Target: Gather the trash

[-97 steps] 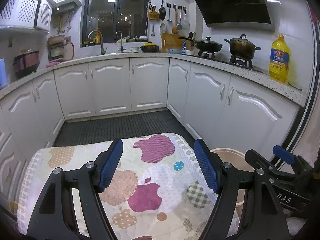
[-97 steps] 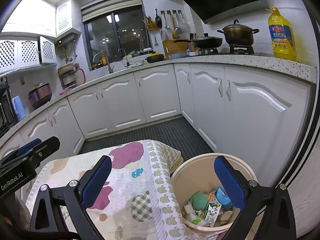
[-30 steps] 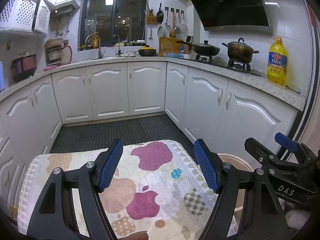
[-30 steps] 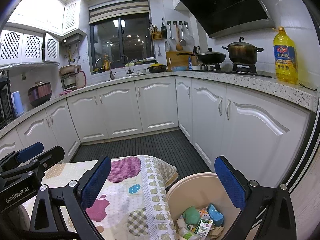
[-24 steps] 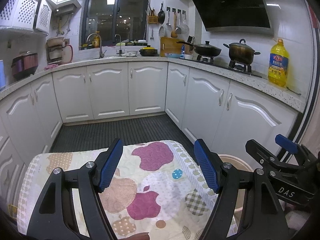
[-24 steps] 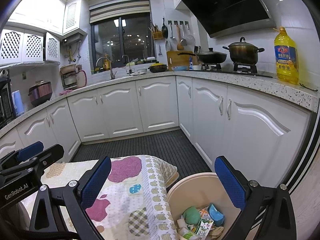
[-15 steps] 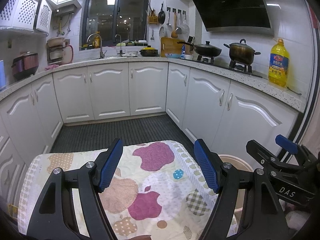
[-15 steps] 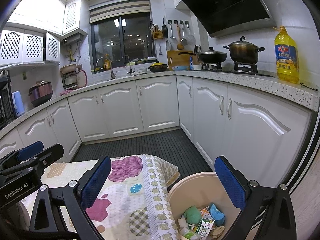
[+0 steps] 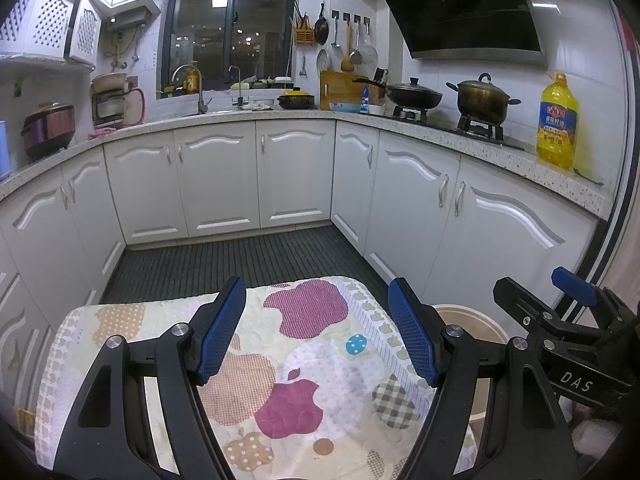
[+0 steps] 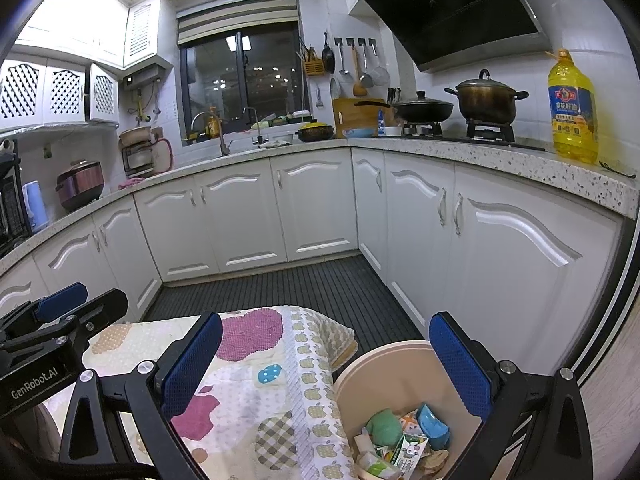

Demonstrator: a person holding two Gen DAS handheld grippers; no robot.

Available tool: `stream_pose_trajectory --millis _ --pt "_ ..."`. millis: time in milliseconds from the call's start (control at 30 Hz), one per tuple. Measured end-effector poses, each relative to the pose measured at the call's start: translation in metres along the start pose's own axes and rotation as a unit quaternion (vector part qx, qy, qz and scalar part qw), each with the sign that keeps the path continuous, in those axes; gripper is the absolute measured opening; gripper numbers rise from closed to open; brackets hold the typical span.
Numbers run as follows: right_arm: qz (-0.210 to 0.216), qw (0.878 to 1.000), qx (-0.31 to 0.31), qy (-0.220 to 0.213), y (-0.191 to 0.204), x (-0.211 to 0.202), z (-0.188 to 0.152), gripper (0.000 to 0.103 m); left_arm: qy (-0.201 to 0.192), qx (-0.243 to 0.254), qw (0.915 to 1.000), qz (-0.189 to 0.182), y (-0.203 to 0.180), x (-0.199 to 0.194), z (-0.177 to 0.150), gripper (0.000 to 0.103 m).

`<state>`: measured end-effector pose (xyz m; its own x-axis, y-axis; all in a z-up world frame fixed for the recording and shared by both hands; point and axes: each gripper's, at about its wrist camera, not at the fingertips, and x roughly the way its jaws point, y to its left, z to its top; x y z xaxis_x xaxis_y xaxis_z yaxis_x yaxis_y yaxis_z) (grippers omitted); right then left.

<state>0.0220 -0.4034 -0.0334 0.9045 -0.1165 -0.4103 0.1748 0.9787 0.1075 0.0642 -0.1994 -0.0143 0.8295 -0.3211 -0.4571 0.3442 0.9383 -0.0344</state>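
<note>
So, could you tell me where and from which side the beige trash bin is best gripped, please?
Probably the beige trash bin by its thin upright rim, from above, one finger inside and one outside. Its round body looks too wide to span, and the near side lies closest to the open right gripper.

A yellow oil bottle [image 10: 574,110] stands at the right edge on the speckled counter [image 10: 500,160], with a lidded pot [image 10: 486,100] and a black wok [image 10: 422,110] to its left, white cabinets [image 10: 312,204] below, and an apple-patterned cloth [image 9: 280,364] at lower centre.
</note>
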Motion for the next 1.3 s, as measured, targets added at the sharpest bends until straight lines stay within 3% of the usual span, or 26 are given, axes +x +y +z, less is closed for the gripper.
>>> stream_pose_trajectory --millis 1300 --pt "-0.005 1.0 0.002 0.01 -0.0071 0.0081 -0.0032 0.103 0.006 0.016 0.9998 -0.011 -0.0071 0.0097 0.0014 0.073"
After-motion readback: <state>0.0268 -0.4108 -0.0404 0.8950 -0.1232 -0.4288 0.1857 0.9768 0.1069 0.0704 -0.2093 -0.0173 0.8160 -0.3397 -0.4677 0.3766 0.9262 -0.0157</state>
